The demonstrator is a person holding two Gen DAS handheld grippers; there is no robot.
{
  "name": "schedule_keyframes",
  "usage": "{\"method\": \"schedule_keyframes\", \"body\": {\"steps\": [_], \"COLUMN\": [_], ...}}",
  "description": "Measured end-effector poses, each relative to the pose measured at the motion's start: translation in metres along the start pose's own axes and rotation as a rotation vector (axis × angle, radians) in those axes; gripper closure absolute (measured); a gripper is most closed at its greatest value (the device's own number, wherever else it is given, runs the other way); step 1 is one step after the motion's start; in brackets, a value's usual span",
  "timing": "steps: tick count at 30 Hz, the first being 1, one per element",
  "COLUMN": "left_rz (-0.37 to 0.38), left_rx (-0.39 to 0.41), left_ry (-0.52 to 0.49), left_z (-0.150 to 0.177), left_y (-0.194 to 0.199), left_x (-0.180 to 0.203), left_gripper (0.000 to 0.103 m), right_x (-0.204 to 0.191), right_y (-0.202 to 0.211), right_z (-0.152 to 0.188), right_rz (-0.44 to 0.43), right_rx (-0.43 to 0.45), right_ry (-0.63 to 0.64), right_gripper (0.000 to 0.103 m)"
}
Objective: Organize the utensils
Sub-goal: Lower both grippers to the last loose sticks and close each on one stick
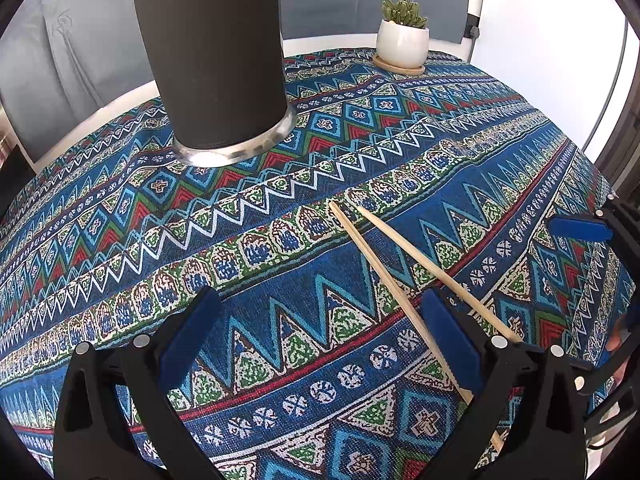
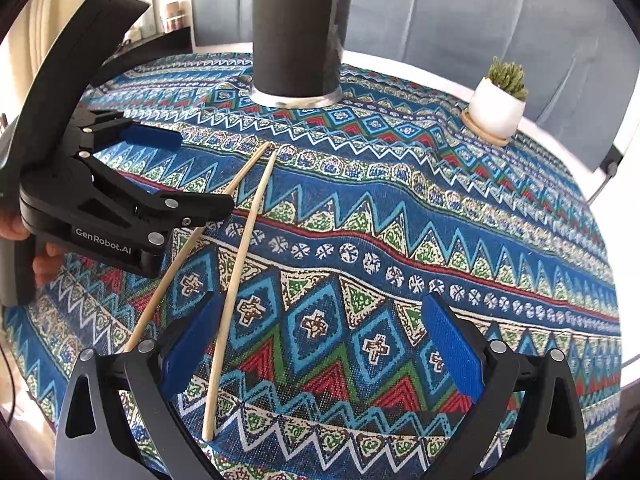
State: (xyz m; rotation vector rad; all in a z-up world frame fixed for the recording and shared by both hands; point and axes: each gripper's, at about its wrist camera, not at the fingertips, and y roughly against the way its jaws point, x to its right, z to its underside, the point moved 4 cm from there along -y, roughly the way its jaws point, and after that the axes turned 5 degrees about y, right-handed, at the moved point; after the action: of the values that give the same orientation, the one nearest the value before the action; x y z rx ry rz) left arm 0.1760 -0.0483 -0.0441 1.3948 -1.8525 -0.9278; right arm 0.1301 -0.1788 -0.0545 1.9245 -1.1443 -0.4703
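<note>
Two chopsticks (image 2: 240, 236) lie loose on the desk (image 2: 400, 216), in front of the black holder (image 2: 298, 36), their thin tips toward it and nearly meeting, their thick ends fanning away from it. Beside the holder stands a potted plant (image 2: 498, 96); it plays no part.

Both tools are spread wide and hold nothing. From its own camera, the left tool (image 1: 320, 332) hangs over the desk with one chopstick running under its right pad. The right tool (image 2: 320, 340) hovers on the near side of the sticks from the holder, the nearer stick just beside its left pad.

The step in hand looks like picking up a chopstick to drop it into the holder. To do it well, straddle one stick only, pads square across it, somewhere around mid-length so it will not swing when lifted. Go low enough that the pads reach the cloth, since a thin round stick rolls away from a high pinch. Something pale pokes above the holder's rim, perhaps utensils already inside, though the view cuts it off. Tip the stick upright, thin end down, before release.
</note>
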Motion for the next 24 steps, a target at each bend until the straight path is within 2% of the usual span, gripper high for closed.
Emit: {"method": "schedule_keyframes", "body": {"steps": [1,3,11,24], "left_rz": [0.000,0.000,0.003,0.001], "left_rx": [0.000,0.000,0.000,0.001], "left_ry": [0.001,0.002,0.005,0.008], "left_z": [0.000,0.000,0.000,0.002], "left_y": [0.000,0.000,-0.001,-0.002], "left_x": [0.000,0.000,0.000,-0.001], "left_gripper": [0.005,0.005,0.005,0.005], "right_x": [0.006,0.013,0.019,0.019], "right_y": [-0.004,-0.007,-0.022,-0.025], "right_z": [0.001,-0.001,-0.010,-0.011], "right_rz": [-0.050,-0.027,-0.039,-0.040], "right_rx": [-0.011,-0.011,-0.010,-0.002], "right_ry": [-0.037,-0.037,-0.046,-0.047], "right_gripper": [0.008,0.008,0.006,0.006]}}
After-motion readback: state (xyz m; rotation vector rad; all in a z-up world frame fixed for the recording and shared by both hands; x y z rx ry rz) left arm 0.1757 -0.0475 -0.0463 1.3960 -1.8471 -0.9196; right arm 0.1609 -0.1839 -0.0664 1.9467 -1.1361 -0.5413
